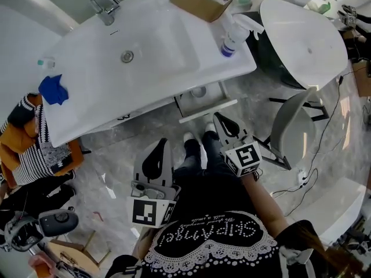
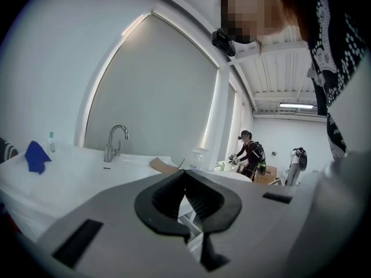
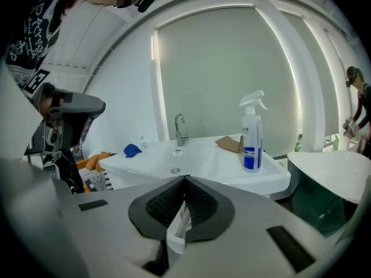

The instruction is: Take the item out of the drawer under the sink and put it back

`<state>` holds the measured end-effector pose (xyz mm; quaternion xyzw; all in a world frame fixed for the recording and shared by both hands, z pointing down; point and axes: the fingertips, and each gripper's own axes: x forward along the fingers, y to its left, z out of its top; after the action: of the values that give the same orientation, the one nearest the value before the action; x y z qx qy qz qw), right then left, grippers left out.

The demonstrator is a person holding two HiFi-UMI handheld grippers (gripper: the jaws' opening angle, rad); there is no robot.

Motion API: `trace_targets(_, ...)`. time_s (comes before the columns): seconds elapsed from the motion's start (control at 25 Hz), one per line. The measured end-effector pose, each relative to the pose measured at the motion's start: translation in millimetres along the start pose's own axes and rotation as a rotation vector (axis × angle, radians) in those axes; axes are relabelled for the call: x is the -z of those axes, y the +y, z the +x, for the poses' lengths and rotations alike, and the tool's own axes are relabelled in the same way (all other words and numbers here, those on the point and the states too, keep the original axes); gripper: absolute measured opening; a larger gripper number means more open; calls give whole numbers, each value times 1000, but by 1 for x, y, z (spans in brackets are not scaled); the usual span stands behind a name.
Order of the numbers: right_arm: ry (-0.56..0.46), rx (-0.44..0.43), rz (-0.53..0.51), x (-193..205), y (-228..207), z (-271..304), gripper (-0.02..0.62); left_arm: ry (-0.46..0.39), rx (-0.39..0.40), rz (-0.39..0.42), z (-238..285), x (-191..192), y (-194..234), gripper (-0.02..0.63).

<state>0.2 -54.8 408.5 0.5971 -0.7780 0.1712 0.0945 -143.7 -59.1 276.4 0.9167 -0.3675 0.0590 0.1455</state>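
Note:
The white sink (image 1: 156, 51) hangs at the top of the head view. Under it the drawer (image 1: 204, 104) stands pulled out, and something round and grey (image 1: 199, 91) shows inside; I cannot tell what it is. My left gripper (image 1: 164, 142) (image 2: 184, 172) is raised in front of my body, short of the sink, with its jaws shut and empty. My right gripper (image 1: 216, 116) (image 3: 185, 178) is higher and closer to the drawer, with its jaws also shut on nothing. Both point toward the sink.
On the sink stand a faucet (image 1: 104, 6), a spray bottle (image 1: 235, 36), a piece of cardboard (image 1: 197, 3) and a blue cloth (image 1: 53, 90). A round white table (image 1: 301, 39) and a chair (image 1: 293, 126) are at right. Striped clothes (image 1: 35, 149) lie at left. Another person (image 2: 249, 155) stands far off.

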Motion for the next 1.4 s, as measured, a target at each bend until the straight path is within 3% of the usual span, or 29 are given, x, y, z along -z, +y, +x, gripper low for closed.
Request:
trace_targets(0.72,-133,22,-14,-62,7,-37,18,-80,-61,39,-18,-23,10,3)
trace_targets(1.16,-191,22,-29,-87,12,-56,18,-110,-122,-16,-25,-27,19,3)
trace_targets(1.4,-219,25,-37,-96,11,-64,18,-105,-120,7,-29,-20,20,3)
